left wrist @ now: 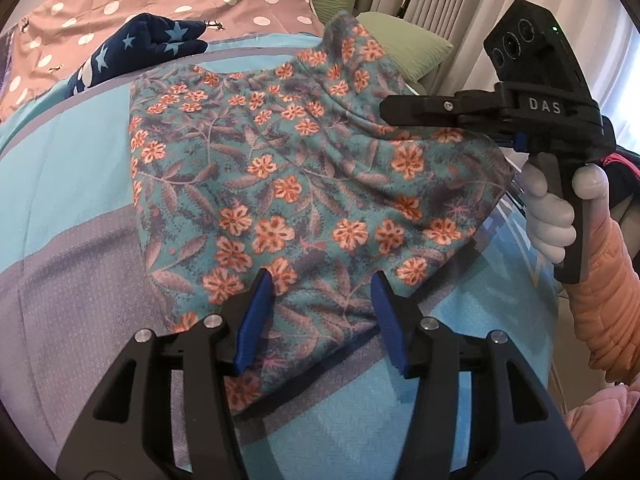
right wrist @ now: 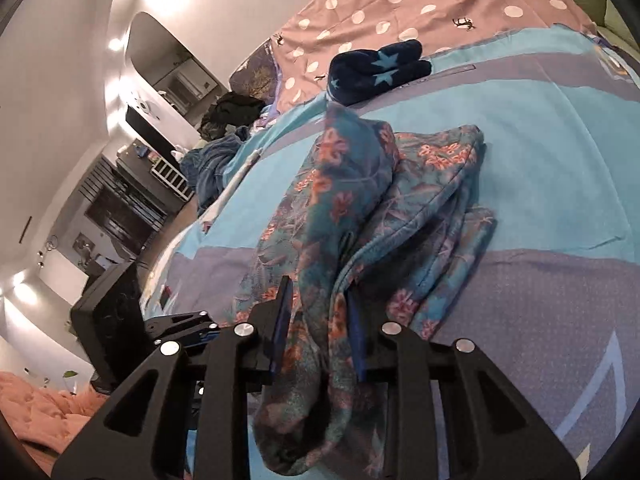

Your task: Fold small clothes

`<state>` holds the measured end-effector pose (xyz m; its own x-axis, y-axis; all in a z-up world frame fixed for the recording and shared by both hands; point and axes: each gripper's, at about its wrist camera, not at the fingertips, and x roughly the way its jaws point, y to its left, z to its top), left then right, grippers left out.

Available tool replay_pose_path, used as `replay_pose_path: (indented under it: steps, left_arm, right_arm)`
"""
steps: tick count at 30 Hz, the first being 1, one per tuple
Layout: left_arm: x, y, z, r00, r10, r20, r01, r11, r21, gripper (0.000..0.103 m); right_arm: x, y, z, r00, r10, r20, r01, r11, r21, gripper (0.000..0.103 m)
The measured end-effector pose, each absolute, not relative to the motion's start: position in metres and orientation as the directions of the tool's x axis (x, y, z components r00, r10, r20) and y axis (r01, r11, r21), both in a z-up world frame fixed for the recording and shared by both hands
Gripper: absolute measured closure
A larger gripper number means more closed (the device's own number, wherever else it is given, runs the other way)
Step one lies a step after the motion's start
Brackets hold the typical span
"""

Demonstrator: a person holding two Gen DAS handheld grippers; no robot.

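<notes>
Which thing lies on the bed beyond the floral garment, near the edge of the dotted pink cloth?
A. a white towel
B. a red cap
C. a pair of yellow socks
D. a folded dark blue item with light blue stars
D: both wrist views show a folded dark blue item with stars lying beyond the floral garment, at the edge of the dotted pink cloth.

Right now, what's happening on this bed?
A person is folding a floral garment on the blue bedspread with hand-held tongs. The right tongs have a bunched part of the cloth between their pads, lifted. The left tongs stand open over its near edge. A navy star-patterned item lies farther back.
</notes>
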<state>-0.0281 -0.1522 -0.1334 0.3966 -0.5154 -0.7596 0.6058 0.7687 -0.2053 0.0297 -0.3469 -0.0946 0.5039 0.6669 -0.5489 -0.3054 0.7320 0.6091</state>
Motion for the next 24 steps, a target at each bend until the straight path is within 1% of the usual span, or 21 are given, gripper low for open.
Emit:
replay_pose_path:
  steps: [1,2,5,6,7,9,11,14,15,16,17,18,19,20,21,24]
  left_arm:
    - [-0.029,-0.152,-0.133,0.397,-0.516,-0.759,0.607,0.768,-0.204,0.051]
    - [-0.029,-0.152,-0.133,0.396,-0.517,-0.759,0.607,0.768,-0.205,0.051]
    - [-0.029,-0.151,-0.133,0.392,-0.521,-0.758,0.608,0.765,-0.212,0.051]
    - [-0.029,-0.151,-0.133,0.391,-0.521,-0.759,0.609,0.765,-0.211,0.050]
    - [-0.030,-0.151,-0.133,0.392,-0.520,-0.759,0.611,0.764,-0.209,0.050]
    - [-0.029,-0.152,-0.134,0.392,-0.522,-0.758,0.612,0.763,-0.209,0.050]
    - [-0.029,-0.151,-0.133,0.390,-0.524,-0.757,0.612,0.762,-0.212,0.050]
    - [-0.029,-0.150,-0.134,0.392,-0.526,-0.755,0.612,0.761,-0.213,0.050]
    - [-0.029,-0.150,-0.134,0.392,-0.527,-0.754,0.612,0.761,-0.214,0.050]
    - [-0.030,-0.149,-0.134,0.391,-0.531,-0.752,0.610,0.761,-0.220,0.050]
    - [-0.030,-0.147,-0.134,0.389,-0.536,-0.749,0.609,0.760,-0.227,0.050]
    - [-0.029,-0.146,-0.134,0.388,-0.540,-0.747,0.607,0.760,-0.234,0.050]
    - [-0.029,-0.144,-0.134,0.386,-0.548,-0.742,0.604,0.758,-0.246,0.050]
    - [-0.029,-0.142,-0.133,0.383,-0.553,-0.739,0.601,0.758,-0.255,0.050]
    - [-0.029,-0.141,-0.132,0.382,-0.555,-0.739,0.595,0.759,-0.262,0.050]
    - [-0.029,-0.143,-0.128,0.389,-0.536,-0.750,0.592,0.769,-0.243,0.051]
  right_arm:
    - [0.031,-0.355,-0.098,0.523,0.648,-0.554,-0.267,0.742,0.615,0.074]
    - [0.033,-0.366,-0.105,0.544,0.603,-0.584,-0.195,0.767,0.611,0.074]
    - [0.038,-0.394,-0.133,0.552,0.420,-0.720,0.030,0.853,0.521,0.075]
    - [0.036,-0.400,-0.136,0.555,0.427,-0.714,0.048,0.840,0.540,0.083]
    - [0.033,-0.403,-0.136,0.559,0.438,-0.704,0.056,0.827,0.559,0.083]
    - [0.026,-0.401,-0.126,0.584,0.425,-0.692,0.039,0.836,0.547,0.080]
    - [0.021,-0.391,-0.111,0.609,0.440,-0.659,-0.019,0.839,0.543,0.080]
    - [0.011,-0.361,-0.087,0.605,0.578,-0.548,-0.209,0.779,0.591,0.080]
    - [0.009,-0.352,-0.083,0.589,0.607,-0.533,-0.257,0.766,0.589,0.079]
    - [0.007,-0.341,-0.083,0.567,0.620,-0.542,-0.292,0.767,0.572,0.075]
    - [0.006,-0.331,-0.087,0.548,0.598,-0.585,-0.300,0.793,0.530,0.074]
    - [0.007,-0.321,-0.103,0.527,0.491,-0.694,-0.255,0.870,0.423,0.074]
    - [0.008,-0.318,-0.117,0.522,0.435,-0.734,-0.238,0.900,0.364,0.083]
    - [0.006,-0.319,-0.122,0.543,0.432,-0.720,-0.242,0.902,0.358,0.086]
    - [0.002,-0.324,-0.123,0.568,0.450,-0.689,-0.238,0.891,0.386,0.086]
    - [-0.004,-0.330,-0.115,0.589,0.451,-0.671,-0.184,0.883,0.432,0.086]
